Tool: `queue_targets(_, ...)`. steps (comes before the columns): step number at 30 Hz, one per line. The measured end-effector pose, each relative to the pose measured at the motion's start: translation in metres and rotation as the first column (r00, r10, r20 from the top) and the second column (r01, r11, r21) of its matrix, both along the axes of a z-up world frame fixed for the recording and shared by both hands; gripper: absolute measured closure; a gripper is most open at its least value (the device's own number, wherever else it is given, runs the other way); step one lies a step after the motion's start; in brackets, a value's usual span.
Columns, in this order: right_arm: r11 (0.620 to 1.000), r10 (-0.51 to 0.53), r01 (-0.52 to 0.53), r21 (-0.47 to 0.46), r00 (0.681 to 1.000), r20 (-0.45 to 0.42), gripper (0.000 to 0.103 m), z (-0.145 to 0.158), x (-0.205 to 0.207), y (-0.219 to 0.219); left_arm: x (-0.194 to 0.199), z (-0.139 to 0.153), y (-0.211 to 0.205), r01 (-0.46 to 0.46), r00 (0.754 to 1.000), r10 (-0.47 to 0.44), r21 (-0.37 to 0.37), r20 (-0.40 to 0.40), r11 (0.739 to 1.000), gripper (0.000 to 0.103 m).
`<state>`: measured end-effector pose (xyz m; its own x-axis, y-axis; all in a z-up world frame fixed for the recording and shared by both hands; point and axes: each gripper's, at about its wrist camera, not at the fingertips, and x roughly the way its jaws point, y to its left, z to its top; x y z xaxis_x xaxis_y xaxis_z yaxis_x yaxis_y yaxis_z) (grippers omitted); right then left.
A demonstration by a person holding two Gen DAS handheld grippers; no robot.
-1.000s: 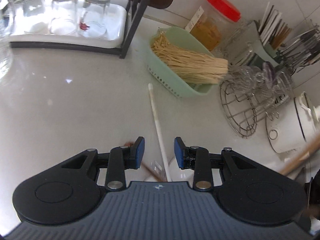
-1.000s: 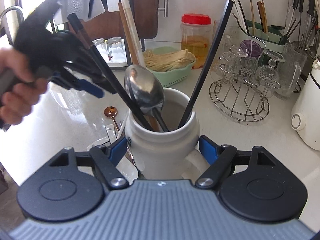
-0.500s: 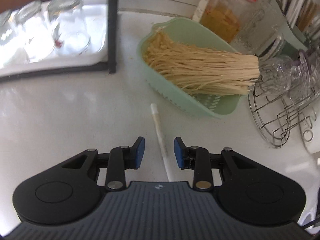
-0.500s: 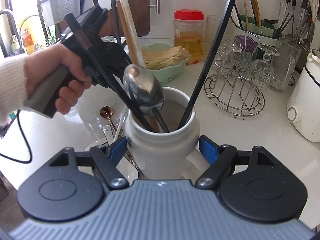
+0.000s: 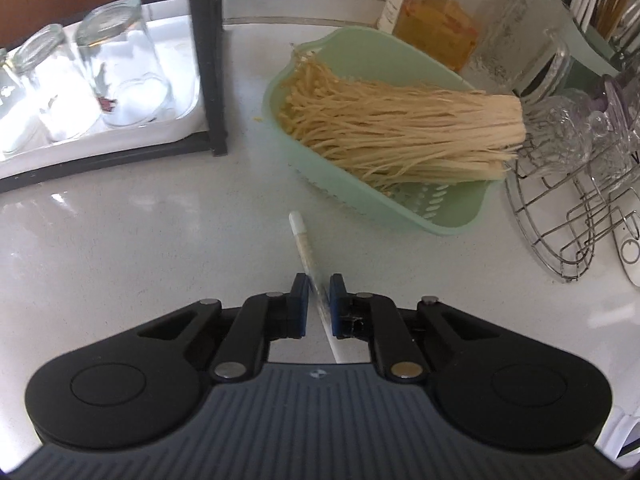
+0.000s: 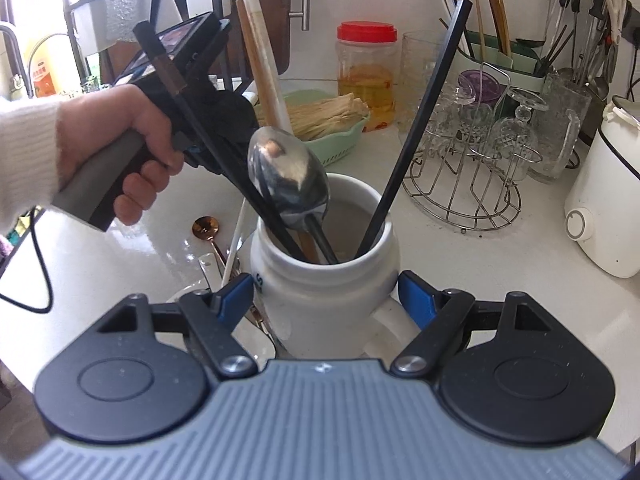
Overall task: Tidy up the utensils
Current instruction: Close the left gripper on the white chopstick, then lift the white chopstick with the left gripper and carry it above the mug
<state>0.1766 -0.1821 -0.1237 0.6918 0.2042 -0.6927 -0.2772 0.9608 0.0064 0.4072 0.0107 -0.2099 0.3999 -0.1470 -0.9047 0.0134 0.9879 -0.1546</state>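
My left gripper (image 5: 319, 289) is shut on a thin white chopstick (image 5: 301, 240) whose tip points at the green basket. That chopstick (image 6: 236, 236) also shows in the right wrist view, running from a white plate up to the left gripper (image 6: 208, 148). My right gripper (image 6: 326, 294) straddles a white ceramic utensil jar (image 6: 320, 292), jaws wide around it. The jar holds a metal spoon (image 6: 288, 176), black chopsticks (image 6: 416, 120) and a wooden and white utensil (image 6: 264, 64).
A green basket of dried noodles (image 5: 384, 132) lies just ahead of the left gripper. Upturned glasses (image 5: 120, 68) stand on a white tray at left. A wire glass rack (image 6: 476, 160), a red-lidded jar (image 6: 366, 72) and a white appliance (image 6: 608, 200) stand at right. A copper spoon (image 6: 206, 228) lies on the plate.
My left gripper has moved forward along the white chopstick and closed on it. The right gripper has stayed around the jar.
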Motion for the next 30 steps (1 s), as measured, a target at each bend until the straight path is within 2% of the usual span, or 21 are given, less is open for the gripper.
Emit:
queue_targets(2, 1.000, -0.012, 0.012, 0.007, 1.000, -0.005, 0.021, 0.001, 0.001, 0.001, -0.006, 0.003, 0.005, 0.003, 1.000, -0.003, -0.002, 0.007, 1.000, 0.096)
queue_targets(15, 1.000, 0.014, -0.014, 0.015, 1.000, 0.017, 0.021, -0.003, 0.009, -0.001, -0.046, 0.051, 0.019, -0.071, 0.994, 0.074, -0.039, 0.084, 0.997, 0.096)
queue_targets(30, 0.997, 0.071, -0.071, 0.003, 0.996, 0.049, 0.022, -0.006, 0.005, -0.004, -0.127, 0.107, 0.027, -0.115, 0.974, 0.131, -0.094, 0.184, 0.989, 0.096)
